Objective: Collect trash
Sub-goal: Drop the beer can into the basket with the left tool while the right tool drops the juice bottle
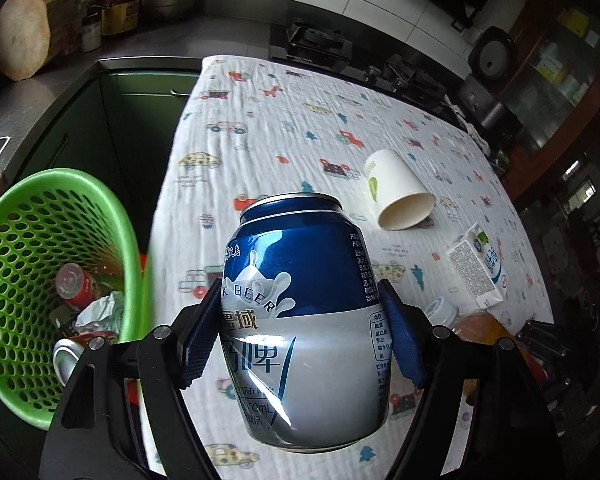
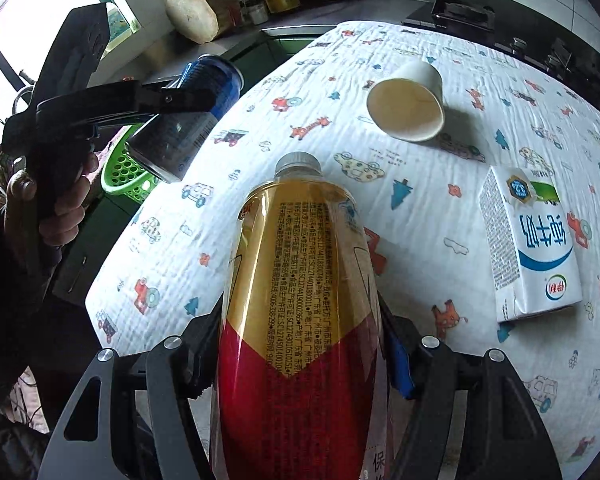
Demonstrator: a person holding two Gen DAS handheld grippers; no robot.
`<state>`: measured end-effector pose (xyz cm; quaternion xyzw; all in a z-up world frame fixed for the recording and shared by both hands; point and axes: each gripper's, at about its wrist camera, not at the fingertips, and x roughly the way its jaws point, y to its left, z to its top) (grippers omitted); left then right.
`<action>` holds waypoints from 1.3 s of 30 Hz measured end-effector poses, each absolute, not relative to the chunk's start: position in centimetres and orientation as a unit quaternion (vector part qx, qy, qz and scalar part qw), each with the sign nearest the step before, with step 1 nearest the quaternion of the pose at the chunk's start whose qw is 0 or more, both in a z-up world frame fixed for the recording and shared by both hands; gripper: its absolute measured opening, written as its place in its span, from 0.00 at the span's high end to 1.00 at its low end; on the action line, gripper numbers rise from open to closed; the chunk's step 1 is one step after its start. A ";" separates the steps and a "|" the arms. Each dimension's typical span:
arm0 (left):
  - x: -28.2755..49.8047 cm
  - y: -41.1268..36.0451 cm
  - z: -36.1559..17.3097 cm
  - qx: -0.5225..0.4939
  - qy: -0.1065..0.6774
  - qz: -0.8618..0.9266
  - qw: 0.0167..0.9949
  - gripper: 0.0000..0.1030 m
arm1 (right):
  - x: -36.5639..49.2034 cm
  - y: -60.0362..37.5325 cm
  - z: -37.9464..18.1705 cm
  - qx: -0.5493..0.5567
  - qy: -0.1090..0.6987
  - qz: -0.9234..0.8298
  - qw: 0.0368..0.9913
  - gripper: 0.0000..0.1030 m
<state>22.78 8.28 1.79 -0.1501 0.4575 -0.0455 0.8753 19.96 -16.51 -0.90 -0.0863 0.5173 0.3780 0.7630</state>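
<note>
A green perforated basket stood on the floor just beside the surface's left edge. Inside it lay a red can with a clear lid, a crumpled white wrapper and a silver can; more lay beneath, too hidden to tell.

The surface was covered with a white cloth printed with little cars and animals. Its left edge dropped to a dark gap with green cabinets behind. Most of the cloth's middle and far end lay bare. A white paper cup lay on its side near the middle, its mouth open toward the near right. A white milk carton lay flat well to the right of it, apart from the cup.

The left hand-held gripper pinched a blue and silver can at its waist, blue pads pressed on both sides, the can upright and lifted off the cloth near the left edge. In the right wrist view the same can hung above the basket's side, a hand clasping the grip.

The right hand-held gripper pinched a plastic bottle with a gold and red label and a grey cap, cap pointing away, held above the cloth's near part.
</note>
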 end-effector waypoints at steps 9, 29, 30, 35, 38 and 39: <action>20.6 19.5 0.4 -0.156 0.464 0.057 0.870 0.29 | 20.1 -9.5 1.3 -0.086 0.493 0.423 0.756 0.38; 18.2 32.3 -5.9 -0.192 0.498 0.153 0.832 0.28 | 24.6 10.3 1.6 -0.078 0.476 0.478 0.734 0.38; 18.1 32.5 -6.0 -0.197 0.496 0.151 0.832 0.28 | 25.0 11.1 1.4 -0.077 0.477 0.477 0.734 0.38; 17.6 33.2 -6.1 -0.210 0.488 0.148 0.834 0.22 | 26.2 14.5 0.2 -0.071 0.484 0.474 0.732 0.38; 17.2 33.3 -5.8 -0.214 0.484 0.145 0.836 0.22 | 26.6 16.3 -0.4 -0.069 0.486 0.473 0.731 0.38; 17.0 33.4 -5.6 -0.214 0.482 0.145 0.837 0.22 | 26.8 16.8 -0.7 -0.067 0.488 0.474 0.730 0.38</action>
